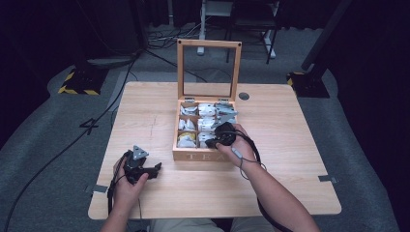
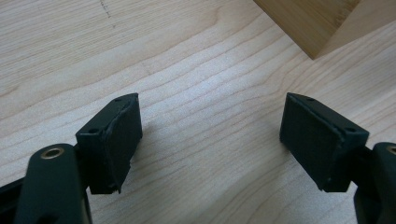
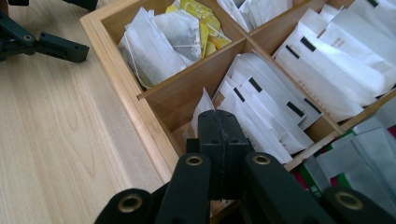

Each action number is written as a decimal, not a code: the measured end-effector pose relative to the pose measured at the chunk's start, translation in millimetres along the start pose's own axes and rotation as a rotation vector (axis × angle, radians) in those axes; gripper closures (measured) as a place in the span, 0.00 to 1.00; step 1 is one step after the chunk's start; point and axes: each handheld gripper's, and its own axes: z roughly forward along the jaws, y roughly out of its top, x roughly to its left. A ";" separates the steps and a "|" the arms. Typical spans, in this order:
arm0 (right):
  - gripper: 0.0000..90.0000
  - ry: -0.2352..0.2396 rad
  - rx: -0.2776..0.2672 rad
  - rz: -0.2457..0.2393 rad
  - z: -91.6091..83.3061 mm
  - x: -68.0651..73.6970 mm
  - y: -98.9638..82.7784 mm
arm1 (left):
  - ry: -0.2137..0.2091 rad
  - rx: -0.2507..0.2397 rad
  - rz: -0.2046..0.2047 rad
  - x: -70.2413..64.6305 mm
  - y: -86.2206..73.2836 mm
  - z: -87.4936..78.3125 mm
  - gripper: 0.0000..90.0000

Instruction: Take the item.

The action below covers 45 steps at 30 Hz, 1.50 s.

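The right gripper (image 3: 219, 126) was down inside the wooden tea box (image 1: 180, 153), in the front middle compartment, its jaws pressed together. A white tea bag (image 3: 201, 108) stood just ahead of the jaw tips, touching them. Whether a corner of it was actually pinched could not be told, since the jaws hid the contact. Judging from that, the job of picking a packet out of the box looked barely begun: the grip was being made or had just been made, and the lift, the carry and the setting down were all left. No packet lay on the table outside the box.

The left gripper (image 2: 210, 135) rested low over the table (image 1: 290, 159), near the box's front left corner, its jaws spread wide with nothing between them. It seemed to be waiting, perhaps to receive the packet.

The box sat at the middle of the table with its glass-framed lid (image 1: 209, 67) standing upright at the back. Its compartments held packets in white, grey and yellow, fairly full.

The table was pale wood with a visible grain, bare apart from the box and the grippers. Grey carpet (image 1: 43, 145) lay around it, cables trailed over the floor, and the room behind was dark, with stand bases and chair legs at the far side.
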 end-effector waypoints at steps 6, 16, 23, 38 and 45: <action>1.00 -0.008 -0.051 -0.005 -11.2 1.1 4.2 | 0.000 0.000 0.001 0.1 0.0 0.0 0.24; 1.00 -0.028 -0.144 -0.030 -34.9 3.6 8.4 | 0.000 0.000 0.001 0.1 0.0 0.0 0.24; 1.00 -0.023 -0.215 -0.015 -52.6 2.6 9.8 | 0.004 0.000 -0.003 0.0 1.4 1.6 0.24; 1.00 -0.037 -0.307 -0.004 -87.9 0.8 8.6 | 0.003 0.001 -0.006 0.1 2.2 2.4 0.23; 1.00 -0.068 -0.341 0.004 -110.8 -5.0 0.7 | 0.003 0.000 -0.007 0.0 2.2 2.4 0.23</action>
